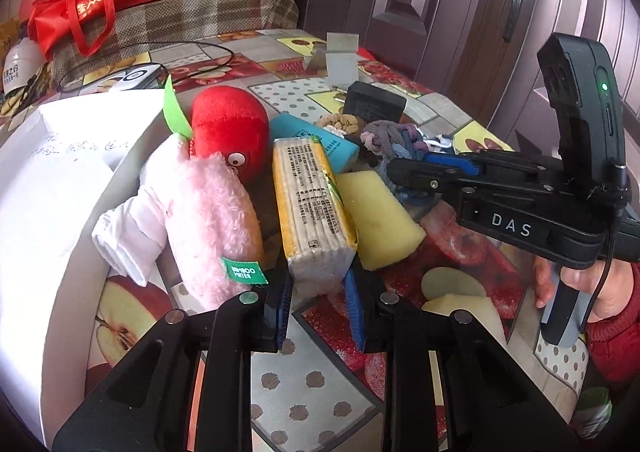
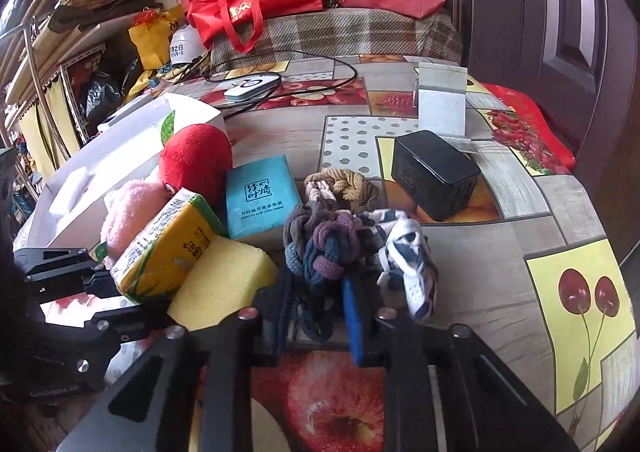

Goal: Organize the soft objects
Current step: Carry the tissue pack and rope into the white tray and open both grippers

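Soft objects sit clustered on tablecloth (image 2: 500, 252), all by yellow tissue pack (image 1: 312, 212). L gripper (image 1: 318, 308): fingers spread, straddling near end of the pack, contact unclear. R gripper (image 2: 316, 316): fingers apart around braided purple-blue cloth (image 2: 320, 248); grip can't be confirmed. White box (image 1: 48, 180) left of pack, inside looks bare. Pink plush (image 1: 216, 228) and red plush (image 1: 232, 132) between box & pack; yellow sponge (image 1: 380, 220) touching pack's right.

the right gripper (image 1: 394, 168) body reads "das" in white letters. left of it, the pink plush (image 1: 216, 228) carries a green tag reading "bamboo" above a smaller unclear word. the teal tissue pack (image 2: 262, 198) reads "bamboo pulp color paper" under chinese characters.
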The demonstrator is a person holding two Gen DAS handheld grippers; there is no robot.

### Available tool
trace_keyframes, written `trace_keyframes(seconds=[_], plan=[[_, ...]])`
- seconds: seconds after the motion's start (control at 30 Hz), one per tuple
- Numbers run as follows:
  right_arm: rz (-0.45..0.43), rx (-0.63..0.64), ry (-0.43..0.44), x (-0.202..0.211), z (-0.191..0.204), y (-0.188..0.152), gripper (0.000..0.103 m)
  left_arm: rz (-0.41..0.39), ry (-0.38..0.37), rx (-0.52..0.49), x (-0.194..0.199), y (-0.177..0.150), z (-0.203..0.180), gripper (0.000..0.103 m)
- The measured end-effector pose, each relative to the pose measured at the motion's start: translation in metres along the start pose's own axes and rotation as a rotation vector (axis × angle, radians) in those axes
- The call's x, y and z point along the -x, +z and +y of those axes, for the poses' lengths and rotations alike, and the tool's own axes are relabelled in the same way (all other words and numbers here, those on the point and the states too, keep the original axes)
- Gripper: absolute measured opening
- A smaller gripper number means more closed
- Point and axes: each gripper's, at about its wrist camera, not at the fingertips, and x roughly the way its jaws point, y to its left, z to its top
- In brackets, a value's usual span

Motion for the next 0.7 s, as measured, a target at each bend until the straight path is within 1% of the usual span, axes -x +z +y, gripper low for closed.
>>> trace_keyframes(seconds=[0.07,0.13,0.2,0.27,0.37,0.43,0.5,0.63,0.7], plan=[[-0.069,0.006,0.015,0.014,0.001,-0.002,0.014,-0.058,0.014,0.001,0.011,-0.001,0.000,0.021],[-0.149,0.022,0.022,0.030,0.004,-0.007,0.014,-0.129,0.019,-0.019,0.025,-0.005,-0.004,0.021],[-0.226,0.035,0.018,0.047,0.008,-0.013,0.014,-0.216,0.035,-0.051,0.041,-0.009,-0.011,0.021],[-0.297,0.036,-0.004,0.063,0.010,-0.020,0.014,-0.302,0.049,-0.089,0.056,-0.015,-0.018,0.021],[-0.354,0.017,-0.023,0.081,0.011,-0.027,0.014,-0.408,0.065,-0.123,0.075,-0.024,-0.025,0.021],[-0.389,-0.007,-0.036,0.091,0.011,-0.029,0.014,-0.434,0.083,-0.130,0.080,-0.026,-0.026,0.022],[-0.394,-0.014,-0.033,0.095,0.013,-0.030,0.014,-0.440,0.088,-0.119,0.083,-0.026,-0.022,0.022],[-0.421,0.042,-0.051,0.100,0.032,-0.032,0.014,-0.447,0.108,-0.087,0.089,-0.027,-0.014,0.022],[-0.424,0.064,-0.036,0.099,0.042,-0.033,0.014,-0.453,0.127,-0.084,0.092,-0.029,-0.012,0.022]])
